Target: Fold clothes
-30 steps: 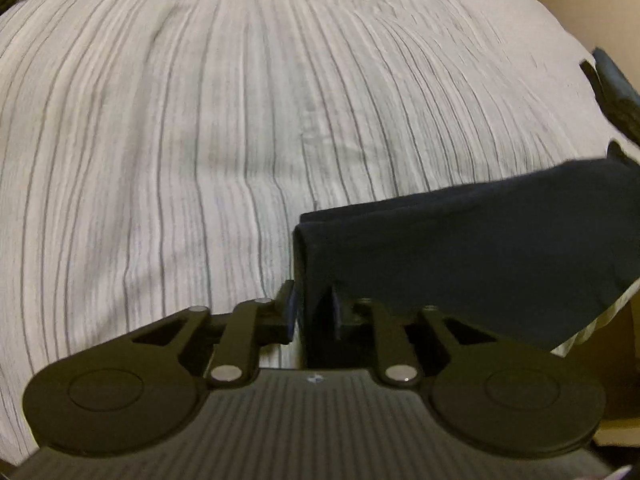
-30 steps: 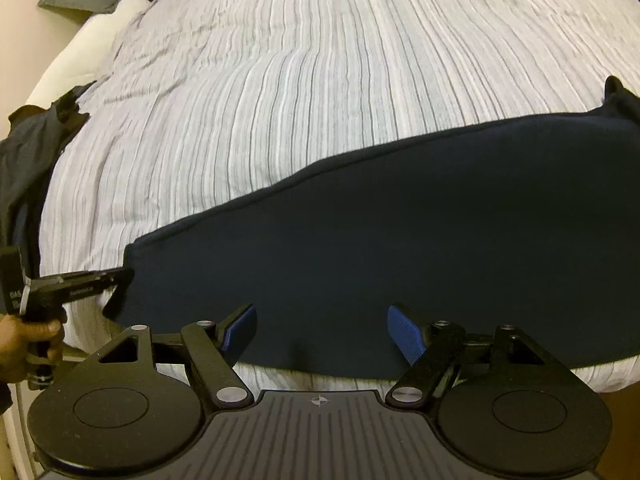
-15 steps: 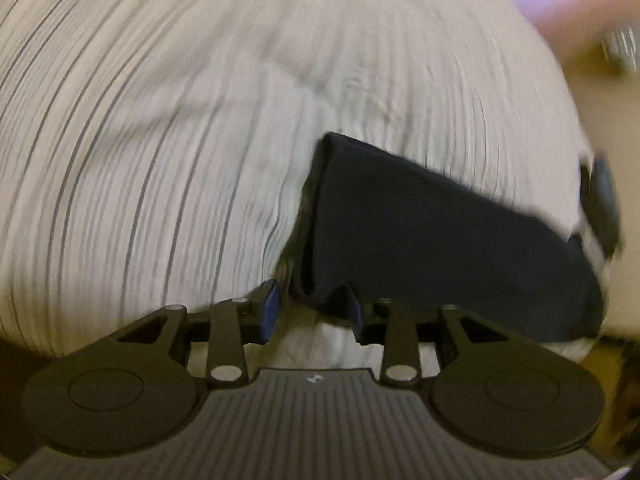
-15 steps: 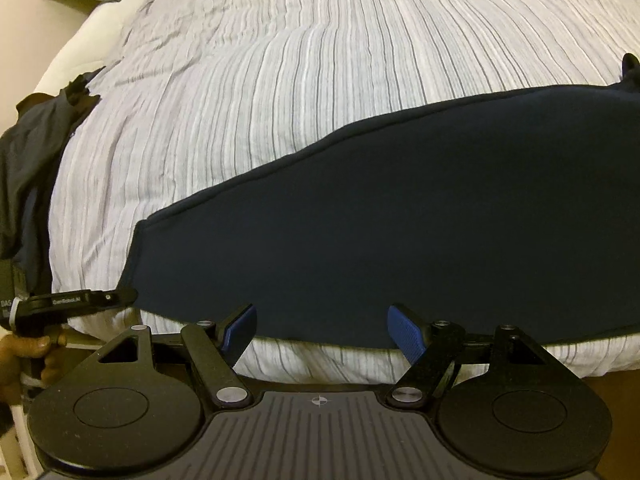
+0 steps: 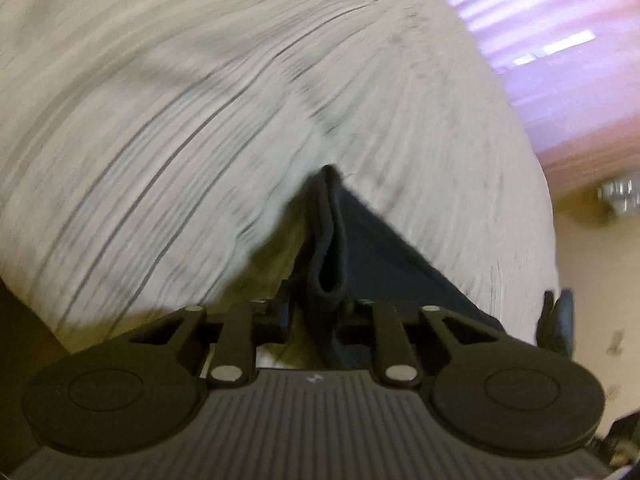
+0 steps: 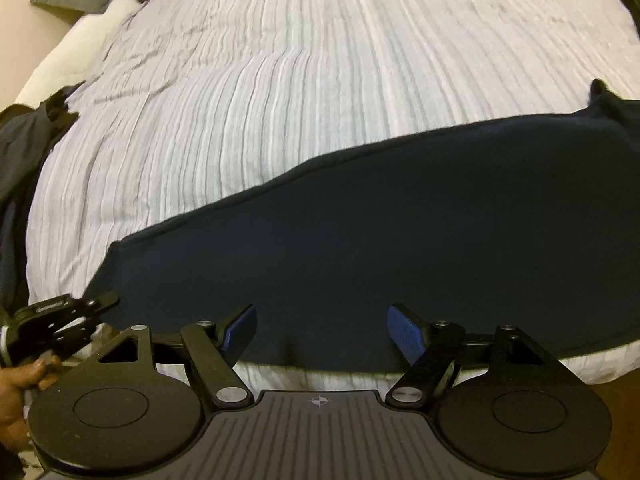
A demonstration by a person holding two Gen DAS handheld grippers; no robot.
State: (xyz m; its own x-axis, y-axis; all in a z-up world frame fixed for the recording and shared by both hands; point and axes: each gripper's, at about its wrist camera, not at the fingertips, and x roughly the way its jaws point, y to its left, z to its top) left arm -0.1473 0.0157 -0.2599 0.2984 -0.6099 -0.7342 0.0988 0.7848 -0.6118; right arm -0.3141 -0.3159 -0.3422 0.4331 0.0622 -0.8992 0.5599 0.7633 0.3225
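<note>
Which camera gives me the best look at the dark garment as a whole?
The right wrist view: the dark garment lies spread across the striped bedcover, its long edges visible. The left wrist view, blurred, shows only one folded end pinched in the left gripper.

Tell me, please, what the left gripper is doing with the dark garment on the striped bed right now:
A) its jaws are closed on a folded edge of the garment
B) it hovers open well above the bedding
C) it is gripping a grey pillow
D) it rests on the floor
A: in the left wrist view the left gripper has just closed, pinching a doubled edge of the dark garment over the striped bedding.
</note>
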